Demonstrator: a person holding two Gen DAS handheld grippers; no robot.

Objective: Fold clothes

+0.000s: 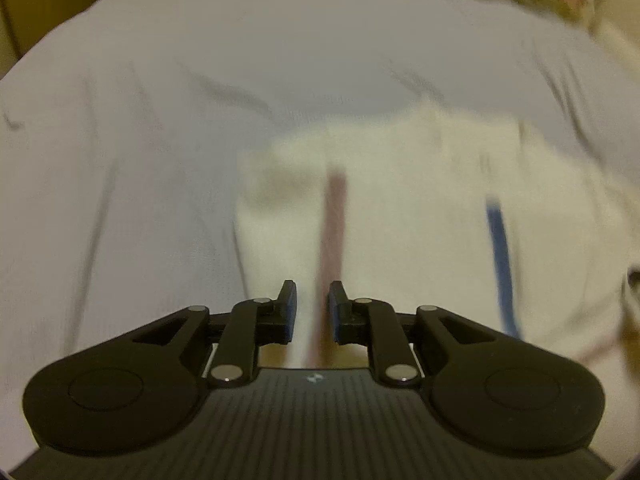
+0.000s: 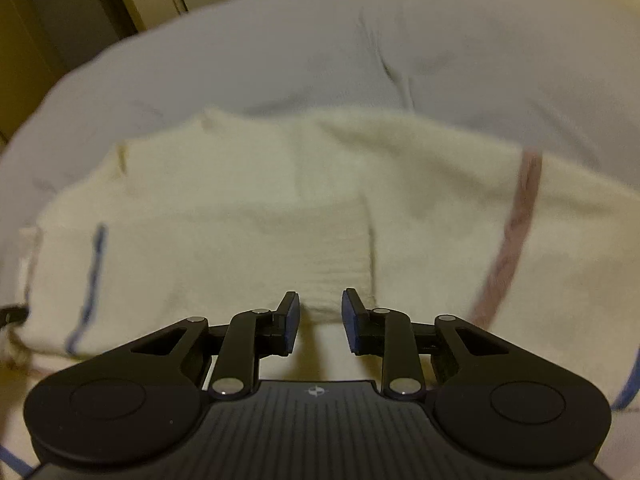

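- Cream cloth [image 2: 224,248], soft and ribbed like a knit or towel, is seen spread over a pale sheet [image 2: 280,56] on what looks like a bed; it is marked by a reddish stripe [image 2: 516,220] and a blue stripe [image 2: 92,276].
- At least one layer is seen lying over another, with a folded edge just ahead of the right gripper [image 2: 319,320]; whether further folds are wanted cannot be told.
- Light weight and limpness are judged: the cloth is expected to sag and drape when lifted, not to hold a shape.
- Edges and corners are judged the best places for a hold, with both layers pinched together so the fold is not lost.
- Both views are blurred.
- The left gripper [image 1: 312,310] is held just above the cloth near the reddish stripe, its fingers [image 1: 289,308] set narrowly apart and holding nothing.
- The right gripper's fingers [image 2: 291,322] are likewise narrowly parted and empty.
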